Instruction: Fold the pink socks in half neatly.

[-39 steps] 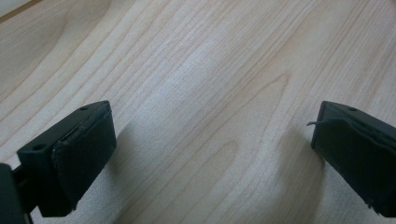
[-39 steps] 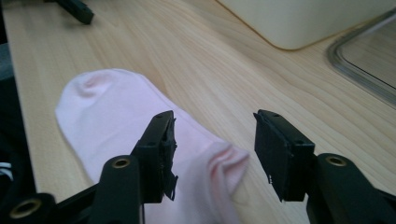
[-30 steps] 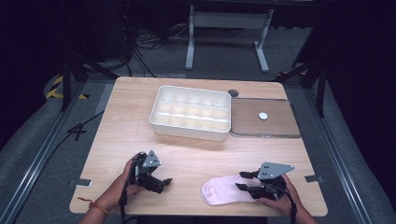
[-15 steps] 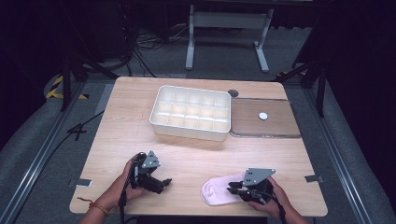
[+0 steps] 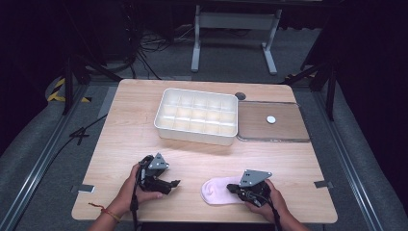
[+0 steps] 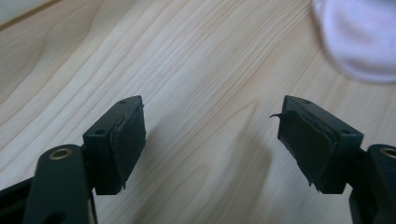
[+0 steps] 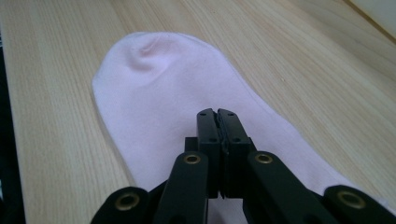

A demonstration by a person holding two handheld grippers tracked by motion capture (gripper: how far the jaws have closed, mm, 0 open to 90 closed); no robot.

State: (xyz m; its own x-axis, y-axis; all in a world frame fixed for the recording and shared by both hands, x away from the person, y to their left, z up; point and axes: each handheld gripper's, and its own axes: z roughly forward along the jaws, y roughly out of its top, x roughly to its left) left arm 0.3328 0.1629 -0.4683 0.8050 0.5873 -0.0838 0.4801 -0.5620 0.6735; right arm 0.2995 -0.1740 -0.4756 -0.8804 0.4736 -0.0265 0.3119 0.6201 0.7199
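I have the pink sock lying flat on the wooden table, near the front edge and a little right of the middle, with its rounded toe end pointing toward my left hand. My right gripper sits low over the sock's right end; in the right gripper view its jaws have just been closing and now stand pressed together above the pink fabric, and I cannot tell whether any cloth is pinched between them. My left gripper rests on the table well to the left of the sock, pointing toward it. In the left gripper view its jaws stand apart over bare wood, having just been closing part of the way, with nothing between them, and the sock's toe shows at the upper right, apart from the pads. Farther back on the table stands a white divided tray, and beside it on the right lies a flat brown board with a small white disc on it.
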